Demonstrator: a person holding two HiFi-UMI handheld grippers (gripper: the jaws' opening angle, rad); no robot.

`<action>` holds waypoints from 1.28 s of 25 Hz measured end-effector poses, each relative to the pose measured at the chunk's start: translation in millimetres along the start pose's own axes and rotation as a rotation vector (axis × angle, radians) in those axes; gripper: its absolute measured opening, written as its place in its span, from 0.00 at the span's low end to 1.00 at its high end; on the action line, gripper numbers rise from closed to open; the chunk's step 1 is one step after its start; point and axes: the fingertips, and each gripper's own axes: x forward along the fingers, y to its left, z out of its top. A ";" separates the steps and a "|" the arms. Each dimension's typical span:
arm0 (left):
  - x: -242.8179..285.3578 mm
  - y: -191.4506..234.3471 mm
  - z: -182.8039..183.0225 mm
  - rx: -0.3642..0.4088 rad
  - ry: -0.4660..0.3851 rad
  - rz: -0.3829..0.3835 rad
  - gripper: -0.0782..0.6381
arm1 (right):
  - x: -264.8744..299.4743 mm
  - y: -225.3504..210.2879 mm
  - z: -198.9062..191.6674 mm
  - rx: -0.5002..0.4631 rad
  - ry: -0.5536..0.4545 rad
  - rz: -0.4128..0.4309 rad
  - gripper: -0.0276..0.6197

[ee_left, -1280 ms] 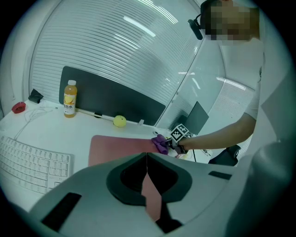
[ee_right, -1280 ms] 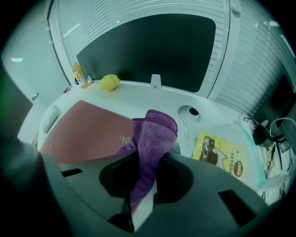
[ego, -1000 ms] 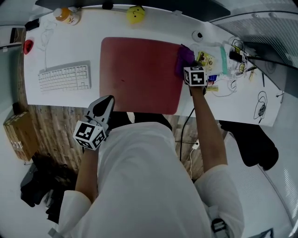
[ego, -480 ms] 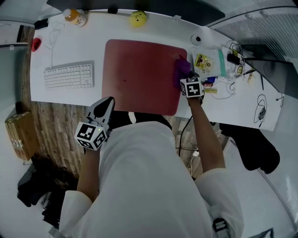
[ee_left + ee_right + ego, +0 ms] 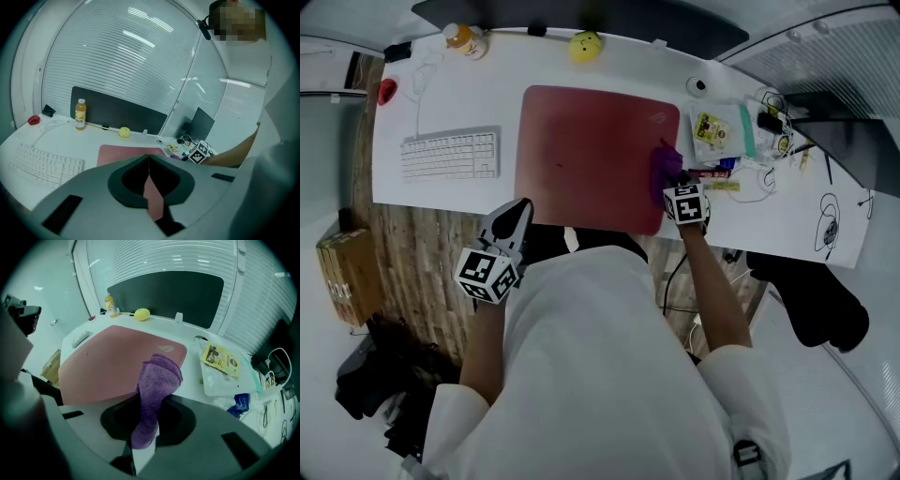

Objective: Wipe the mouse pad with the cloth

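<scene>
Desk point(image 5: 487, 94) space takes up the upper part of the head view, a white top with a wood-pattern floor below its front edge. The dark red mouse pad point(image 5: 591, 155) lies flat at the middle of the desk, its front edge running close along the desk's front edge. To its left, well clear of it, sits a white keyboard point(image 5: 450, 155), roughly parallel to the front edge.

The left gripper point(image 5: 521, 206) is held just off the desk's front edge, near the pad's front left corner, pointing toward the desk. Its own view shows the jaws pressed together with nothing between them.

The right gripper point(image 5: 668, 184) reaches over the front edge at the pad's right side. Its jaws pinch a purple cloth point(image 5: 664, 167), whose folded free end sticks out forward beyond the jaws. That end rests on the mouse pad at its right edge, toward the front right corner.

To the right of the pad, a yellow packet point(image 5: 711, 127) lies on the desk among cables and other small clutter. A bottle point(image 5: 465, 38) with an orange label stands at the back left corner. A yellow ball point(image 5: 586, 45) sits at the back edge behind the pad. A small red object point(image 5: 387, 91) lies near the left edge.
</scene>
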 end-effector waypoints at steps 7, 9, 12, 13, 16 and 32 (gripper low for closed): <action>-10.0 7.7 4.1 0.011 -0.011 -0.024 0.13 | -17.4 21.3 -28.2 0.057 0.005 -0.011 0.17; -14.9 11.3 4.9 0.017 -0.016 -0.034 0.13 | -22.7 27.6 -36.5 0.065 0.006 -0.020 0.17; -23.9 17.9 4.9 0.025 -0.023 -0.052 0.13 | -31.4 35.4 -47.0 0.080 0.014 -0.042 0.17; -27.8 20.6 4.1 0.027 -0.024 -0.058 0.13 | -34.7 38.4 -49.8 0.087 0.016 -0.050 0.17; -41.3 29.5 -0.6 0.033 -0.022 -0.078 0.13 | -45.4 48.7 -56.9 0.108 0.015 -0.075 0.17; -117.2 50.2 -17.4 0.112 -0.047 -0.196 0.13 | -136.7 108.5 -48.8 0.239 -0.145 -0.220 0.17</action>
